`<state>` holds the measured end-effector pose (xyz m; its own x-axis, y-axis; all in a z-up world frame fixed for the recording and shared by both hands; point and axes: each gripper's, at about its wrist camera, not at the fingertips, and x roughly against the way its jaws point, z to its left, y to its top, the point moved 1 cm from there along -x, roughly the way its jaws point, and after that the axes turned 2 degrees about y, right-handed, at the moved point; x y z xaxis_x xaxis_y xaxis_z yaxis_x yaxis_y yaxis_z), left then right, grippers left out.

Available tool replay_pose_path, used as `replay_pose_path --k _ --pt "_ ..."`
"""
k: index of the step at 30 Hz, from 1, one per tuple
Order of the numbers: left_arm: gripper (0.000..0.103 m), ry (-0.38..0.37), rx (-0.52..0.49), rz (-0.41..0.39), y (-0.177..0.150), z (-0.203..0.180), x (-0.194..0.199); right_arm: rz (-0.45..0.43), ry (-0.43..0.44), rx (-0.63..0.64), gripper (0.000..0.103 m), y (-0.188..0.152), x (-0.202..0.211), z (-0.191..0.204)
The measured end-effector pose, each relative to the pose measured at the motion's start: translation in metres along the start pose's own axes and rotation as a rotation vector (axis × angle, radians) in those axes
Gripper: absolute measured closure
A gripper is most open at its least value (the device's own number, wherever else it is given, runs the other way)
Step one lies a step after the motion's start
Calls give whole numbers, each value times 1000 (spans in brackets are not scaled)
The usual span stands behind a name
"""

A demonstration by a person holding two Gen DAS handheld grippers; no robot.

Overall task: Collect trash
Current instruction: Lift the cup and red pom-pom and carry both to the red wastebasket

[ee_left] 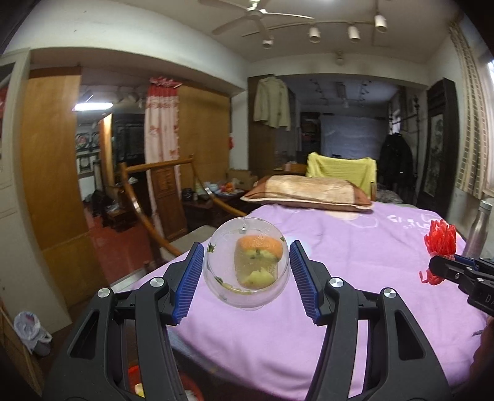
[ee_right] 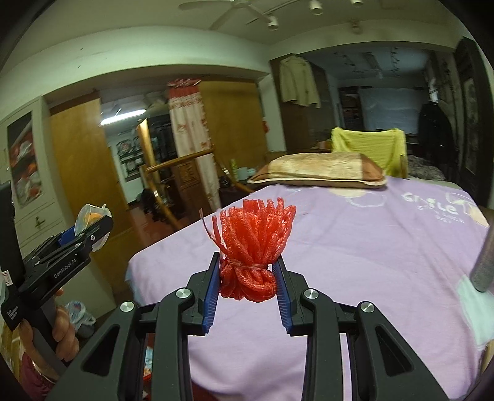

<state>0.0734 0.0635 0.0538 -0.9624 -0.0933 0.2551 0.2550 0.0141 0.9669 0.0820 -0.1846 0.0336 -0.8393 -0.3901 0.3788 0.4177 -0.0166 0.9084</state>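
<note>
Purple bedsheet (ee_left: 355, 246) covers a bed that fills the lower middle of both views; a tan pillow (ee_left: 305, 191) lies at its far end, with a yellow-draped chair (ee_left: 342, 168) behind it. Wooden wardrobe panels (ee_left: 52, 191) and a red-and-white curtain (ee_left: 162, 129) stand at left, and a ceiling fan (ee_left: 256, 12) hangs overhead.

Left gripper (ee_left: 247, 271): the blue pads (ee_left: 188, 283) sit on either side of a clear plastic cup (ee_left: 247, 265) held above the bed's near edge. The cup lies tipped with its mouth toward the camera and contains a piece of food scrap (ee_left: 257, 259), orange on top and yellow-green below. The jaws are clamped on the cup's walls. In the right wrist view the same gripper (ee_right: 92, 234) appears at far left, held by the left hand (ee_right: 61, 327), with the cup (ee_right: 91, 216) protruding from its tip.

Right gripper (ee_right: 247, 277): the jaws are closed on a red foam net (ee_right: 253, 246), bunched and tied at its waist with a thin band, strands fanning upward. In the left wrist view this gripper (ee_left: 444, 265) and the net (ee_left: 440, 240) appear at right, above the sheet, beside a steel bottle (ee_left: 478, 228).

White plastic bag (ee_left: 27, 333) lies on the floor at lower left.
</note>
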Motion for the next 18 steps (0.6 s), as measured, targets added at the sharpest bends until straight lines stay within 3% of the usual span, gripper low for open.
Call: replay_pose_path --k 10,18 --pt "46 132 58 73 -37 97 4 81 92 91 70 -4 -38 71" --pt "46 177 98 258 -97 170 -22 184 166 159 70 -20 -84 130"
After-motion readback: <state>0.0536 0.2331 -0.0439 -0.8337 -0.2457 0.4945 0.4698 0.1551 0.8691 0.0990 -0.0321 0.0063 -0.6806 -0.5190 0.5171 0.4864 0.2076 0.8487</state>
